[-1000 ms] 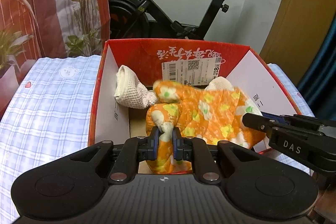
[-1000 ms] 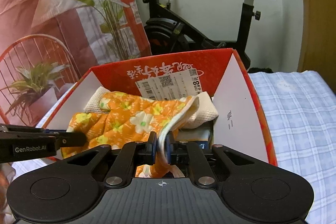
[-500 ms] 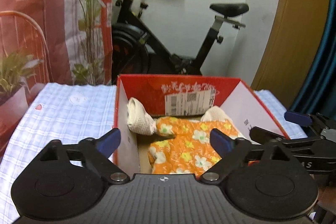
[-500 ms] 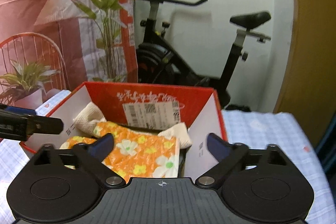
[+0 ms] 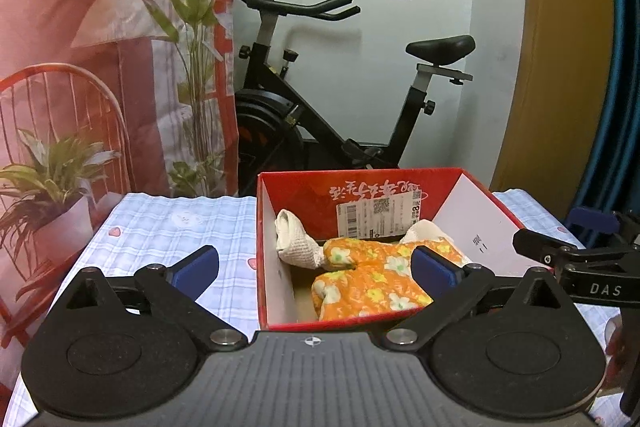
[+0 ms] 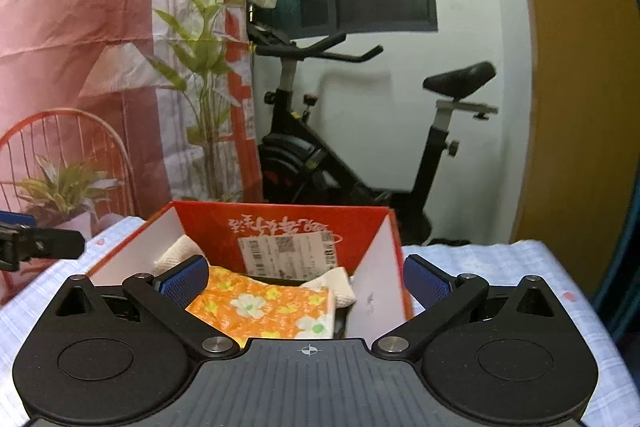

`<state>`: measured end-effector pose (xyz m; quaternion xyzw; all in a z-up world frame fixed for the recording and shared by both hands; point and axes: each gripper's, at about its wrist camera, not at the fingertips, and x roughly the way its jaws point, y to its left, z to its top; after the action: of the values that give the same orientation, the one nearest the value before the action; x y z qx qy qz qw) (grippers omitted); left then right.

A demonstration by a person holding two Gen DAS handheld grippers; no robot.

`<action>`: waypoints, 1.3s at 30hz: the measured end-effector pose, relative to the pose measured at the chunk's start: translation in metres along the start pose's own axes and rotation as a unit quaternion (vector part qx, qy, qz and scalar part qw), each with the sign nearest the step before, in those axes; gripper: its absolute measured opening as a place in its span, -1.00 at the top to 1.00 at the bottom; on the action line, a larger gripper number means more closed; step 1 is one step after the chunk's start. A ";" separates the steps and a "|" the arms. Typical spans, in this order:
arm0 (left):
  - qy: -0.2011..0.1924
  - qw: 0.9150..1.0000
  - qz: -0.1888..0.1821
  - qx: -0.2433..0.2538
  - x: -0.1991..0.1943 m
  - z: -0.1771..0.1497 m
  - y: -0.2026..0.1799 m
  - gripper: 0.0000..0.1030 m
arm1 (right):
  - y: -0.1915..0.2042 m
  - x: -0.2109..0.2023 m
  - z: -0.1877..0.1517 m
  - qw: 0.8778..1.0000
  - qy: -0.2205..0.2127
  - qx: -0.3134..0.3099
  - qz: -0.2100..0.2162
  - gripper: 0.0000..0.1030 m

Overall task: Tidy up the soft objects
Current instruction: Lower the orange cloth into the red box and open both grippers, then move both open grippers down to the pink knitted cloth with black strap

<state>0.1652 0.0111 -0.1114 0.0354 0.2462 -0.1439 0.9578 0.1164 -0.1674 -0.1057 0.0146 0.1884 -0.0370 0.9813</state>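
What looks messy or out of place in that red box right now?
The orange floral cloth lies rumpled in the red box, not folded flat, and the white knit cloth is bunched against the left wall. Nothing has spilled out.

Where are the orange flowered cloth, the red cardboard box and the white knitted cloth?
orange flowered cloth [image 5: 372, 279], left wrist view, middle of fabric.
red cardboard box [image 5: 304, 195], left wrist view, back wall.
white knitted cloth [image 5: 296, 243], left wrist view, bunched end.

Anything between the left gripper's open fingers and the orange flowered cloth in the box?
Only the red cardboard box's low near wall, seen in the left wrist view. The orange flowered cloth lies behind it; the open left gripper holds nothing.
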 end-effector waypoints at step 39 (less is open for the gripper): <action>0.063 0.997 0.003 -0.036 -0.013 -0.094 0.016 -0.95 | 0.023 -0.033 -0.097 0.998 0.048 -0.032 -0.019 -0.99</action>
<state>0.1155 0.0424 -0.1873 0.0107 0.3112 -0.1298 0.9414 0.0523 -0.1378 -0.1833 -0.0188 0.2364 -0.0490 0.9702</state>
